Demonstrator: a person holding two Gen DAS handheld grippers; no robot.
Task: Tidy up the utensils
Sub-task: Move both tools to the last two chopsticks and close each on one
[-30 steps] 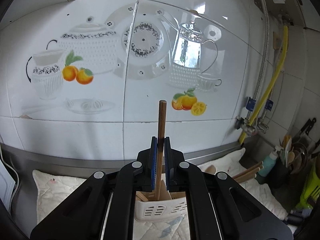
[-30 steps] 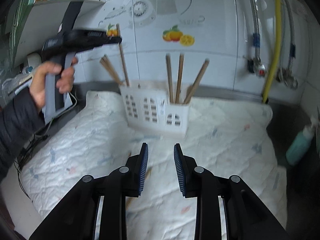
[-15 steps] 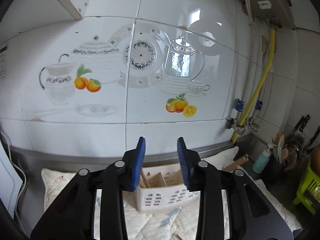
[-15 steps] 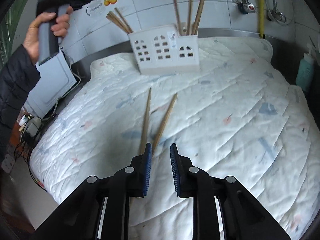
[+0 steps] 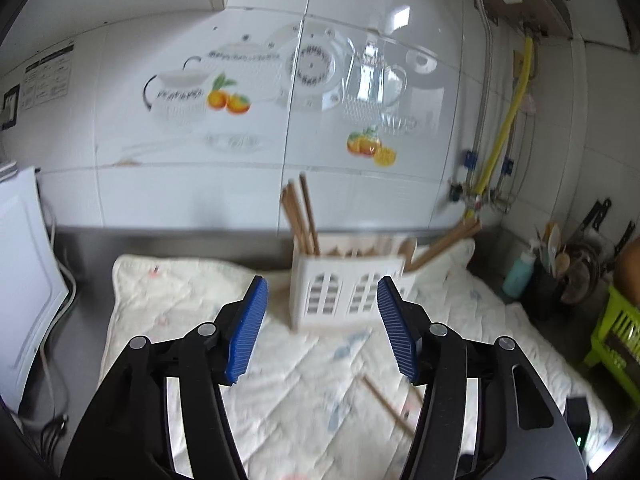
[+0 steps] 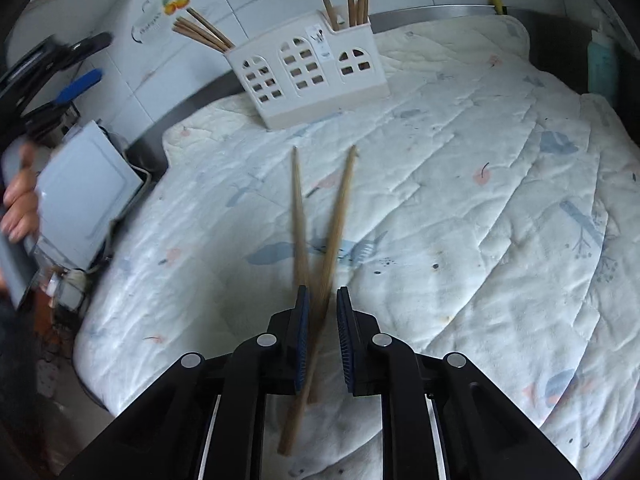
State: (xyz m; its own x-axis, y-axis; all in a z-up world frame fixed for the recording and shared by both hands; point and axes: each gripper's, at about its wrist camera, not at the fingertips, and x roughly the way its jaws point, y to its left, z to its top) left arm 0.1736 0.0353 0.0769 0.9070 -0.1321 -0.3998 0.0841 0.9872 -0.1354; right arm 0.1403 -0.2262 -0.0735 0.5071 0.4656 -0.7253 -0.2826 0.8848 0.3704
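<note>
A white slotted utensil holder [image 5: 348, 292] stands on the quilt near the tiled wall, with several wooden chopsticks [image 5: 300, 216] leaning in its left compartment and more in its right. My left gripper [image 5: 320, 328] hovers in front of it, jaws opening with nothing between them. In the right wrist view the holder [image 6: 316, 72] is farther off. Two crossed chopsticks [image 6: 340, 208] lie on the quilt, their near ends between the pads of my right gripper [image 6: 323, 320]. Its jaws are closing around them, and a thin gap still shows at the right pad.
A quilted cloth [image 6: 480, 200] covers the counter. A white board [image 6: 84, 192] leans at the left edge, next to the hand [image 6: 20, 200] holding the left gripper. A teal bottle [image 5: 518, 276], a utensil pot [image 5: 560, 264] and a green basket [image 5: 616, 332] crowd the right side.
The left gripper let go of the chopstick it held over the holder, opened and drew back. The right gripper came down over the two chopsticks on the quilt while narrowing its jaws.
</note>
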